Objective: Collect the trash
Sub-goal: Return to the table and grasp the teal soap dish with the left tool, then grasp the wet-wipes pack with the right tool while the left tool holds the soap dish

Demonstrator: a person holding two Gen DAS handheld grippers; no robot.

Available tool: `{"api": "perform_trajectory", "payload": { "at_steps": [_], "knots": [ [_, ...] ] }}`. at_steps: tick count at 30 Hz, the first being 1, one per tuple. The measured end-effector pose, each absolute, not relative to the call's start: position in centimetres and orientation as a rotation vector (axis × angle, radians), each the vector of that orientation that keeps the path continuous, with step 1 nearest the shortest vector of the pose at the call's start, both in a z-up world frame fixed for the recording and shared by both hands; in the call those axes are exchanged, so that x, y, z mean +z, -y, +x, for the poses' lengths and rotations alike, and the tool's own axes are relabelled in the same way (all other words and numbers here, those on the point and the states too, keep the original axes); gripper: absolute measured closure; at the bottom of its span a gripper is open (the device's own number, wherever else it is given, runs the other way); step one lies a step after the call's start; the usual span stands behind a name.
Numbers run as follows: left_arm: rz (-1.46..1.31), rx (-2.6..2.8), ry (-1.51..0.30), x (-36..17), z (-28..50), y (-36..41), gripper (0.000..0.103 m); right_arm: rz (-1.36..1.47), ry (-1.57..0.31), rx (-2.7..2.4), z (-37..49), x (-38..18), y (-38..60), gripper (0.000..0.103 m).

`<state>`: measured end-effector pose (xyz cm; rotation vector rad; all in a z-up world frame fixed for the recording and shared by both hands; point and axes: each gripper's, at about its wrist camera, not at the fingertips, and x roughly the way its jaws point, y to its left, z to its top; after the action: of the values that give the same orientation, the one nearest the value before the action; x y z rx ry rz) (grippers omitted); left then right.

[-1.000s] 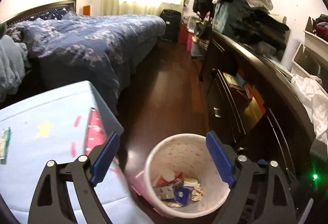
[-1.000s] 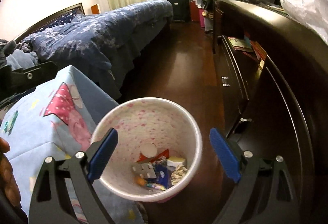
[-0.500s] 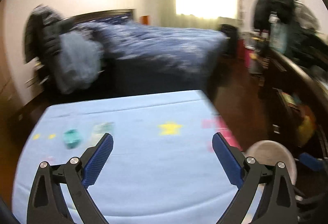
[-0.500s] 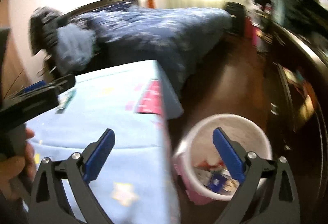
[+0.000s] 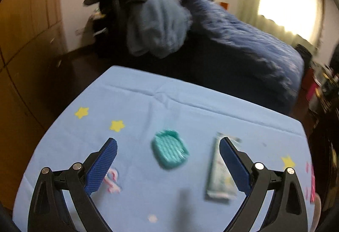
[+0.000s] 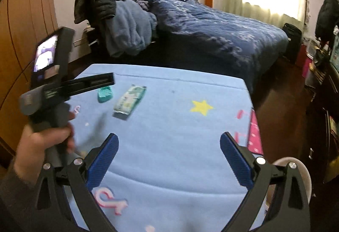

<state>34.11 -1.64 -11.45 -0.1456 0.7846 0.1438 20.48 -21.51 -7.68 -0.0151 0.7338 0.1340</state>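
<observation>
A small teal ribbed tray and a flat green-white wrapper packet lie on the light blue table cover. My left gripper is open and empty, held just above the cover with the teal tray between its fingers and the packet at its right finger. In the right wrist view the tray and packet lie at the far left, under the left tool. My right gripper is open and empty over the cover's near part. The pink-white trash bin stands low right.
A bed with a dark blue quilt stands behind the table. Clothes are heaped on a chair. Wooden wardrobes line the left wall. A dark dresser runs along the right. The person's left hand holds the left tool.
Both grippers have swung left from over the trash bin to over the blue table. The tray and packet now lie under the left gripper. Both stayed open.
</observation>
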Motion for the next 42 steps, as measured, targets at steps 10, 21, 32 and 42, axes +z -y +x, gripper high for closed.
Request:
{"api": "perform_trajectory", "payload": {
  "at_steps": [10,21,32,42],
  "knots": [
    [-0.127,0.159,-0.935,-15.2,38.1,2.5,0.015,0.010,-0.787,0.138,23.6,-9.3,21.1,0.006],
    [-0.071,0.131,-0.913,-14.9,37.7,2.0,0.060,0.059,-0.841,0.111,26.7,-11.8,20.6,0.006],
    [-0.168,0.187,-0.821,-11.7,33.9,-6.0,0.060,0.010,-0.899,0.135,32.1,-14.1,13.6,0.006],
    [-0.174,0.194,-0.772,-10.1,31.9,-8.9,0.060,-0.031,-0.919,0.115,34.1,-15.7,10.5,0.022]
  ]
}}
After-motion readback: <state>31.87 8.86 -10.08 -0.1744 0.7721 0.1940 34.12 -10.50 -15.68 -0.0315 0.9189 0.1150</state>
